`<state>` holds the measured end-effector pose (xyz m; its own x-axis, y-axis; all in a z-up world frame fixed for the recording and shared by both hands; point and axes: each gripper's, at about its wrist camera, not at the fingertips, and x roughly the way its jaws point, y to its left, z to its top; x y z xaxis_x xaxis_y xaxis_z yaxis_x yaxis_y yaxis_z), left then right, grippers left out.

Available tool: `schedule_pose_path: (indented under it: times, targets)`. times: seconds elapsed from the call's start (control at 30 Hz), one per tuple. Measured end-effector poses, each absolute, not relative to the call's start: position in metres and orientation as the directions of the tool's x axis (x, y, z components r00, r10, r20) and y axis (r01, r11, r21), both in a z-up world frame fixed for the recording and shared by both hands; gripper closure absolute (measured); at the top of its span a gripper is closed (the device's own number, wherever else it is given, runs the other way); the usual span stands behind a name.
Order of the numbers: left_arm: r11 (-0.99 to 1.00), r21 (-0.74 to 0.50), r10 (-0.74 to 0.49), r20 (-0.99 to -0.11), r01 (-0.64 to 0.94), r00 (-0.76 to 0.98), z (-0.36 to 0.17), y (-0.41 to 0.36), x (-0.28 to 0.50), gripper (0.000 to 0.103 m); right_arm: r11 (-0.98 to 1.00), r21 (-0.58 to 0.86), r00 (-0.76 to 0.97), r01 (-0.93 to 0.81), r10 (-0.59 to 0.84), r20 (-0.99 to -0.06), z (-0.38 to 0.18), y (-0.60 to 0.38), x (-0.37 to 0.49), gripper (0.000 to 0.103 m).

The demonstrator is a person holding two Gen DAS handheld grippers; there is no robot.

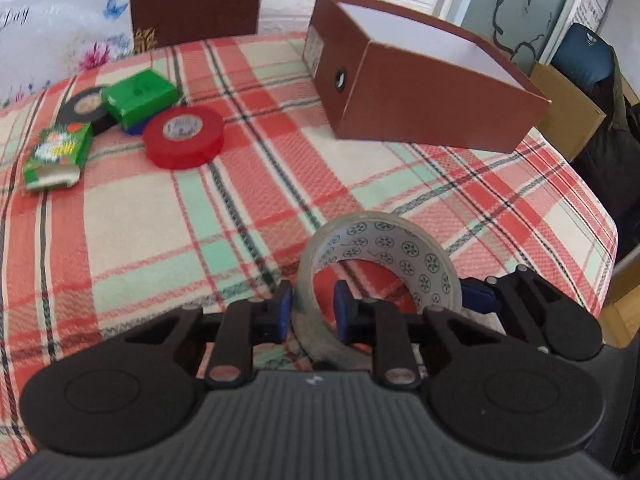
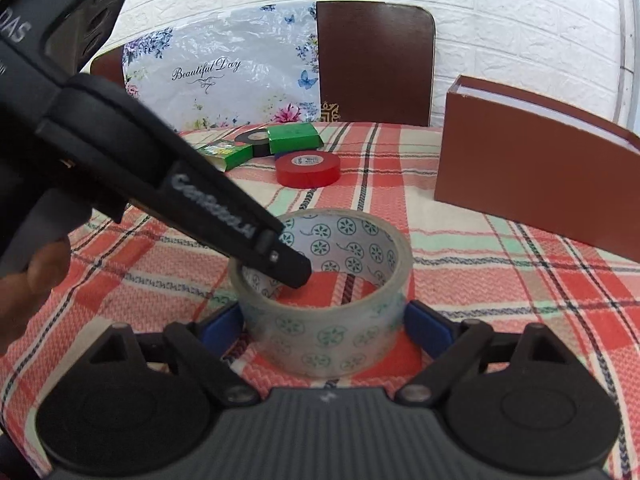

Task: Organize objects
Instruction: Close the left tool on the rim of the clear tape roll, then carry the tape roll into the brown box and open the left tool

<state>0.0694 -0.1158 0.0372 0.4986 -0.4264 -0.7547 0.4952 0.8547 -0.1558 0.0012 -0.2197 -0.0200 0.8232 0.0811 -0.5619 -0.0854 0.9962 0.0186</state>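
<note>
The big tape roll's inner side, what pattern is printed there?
Small green flower-like circles on white inside the clear tape roll; the right wrist view shows it best.

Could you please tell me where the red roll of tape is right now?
The red roll of tape lies flat on the plaid tablecloth, upper left in the left wrist view, beside the green box.
</note>
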Motion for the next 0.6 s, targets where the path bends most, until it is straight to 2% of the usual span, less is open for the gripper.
schedule_pose_path:
  times: [0.17, 0.43, 0.6]
  targets:
    - [0.824, -0.122, -0.479, -0.673, 0.554, 0.564, 0.079, -0.145, 0.077, 0.079, 1.0, -0.029, 0.907, -0.005, -0.008, -0.421, 0.002, -0.239, -0.006, 0.012]
    - [0.763, -0.036, -0.568, -0.513, 0.645, 0.643, 0.135, -0.244, 0.11, 0.079, 0.97, -0.121, 0.957, 0.213, -0.232, -0.174, 0.042, -0.311, 0.019, 0.012]
    - [0.741, -0.045, -0.606, -0.472, 0.67, 0.64, 0.14, -0.3, 0.136, 0.079, 0.939, -0.144, 0.938, 0.311, -0.328, -0.114, 0.051, -0.364, 0.046, 0.012]
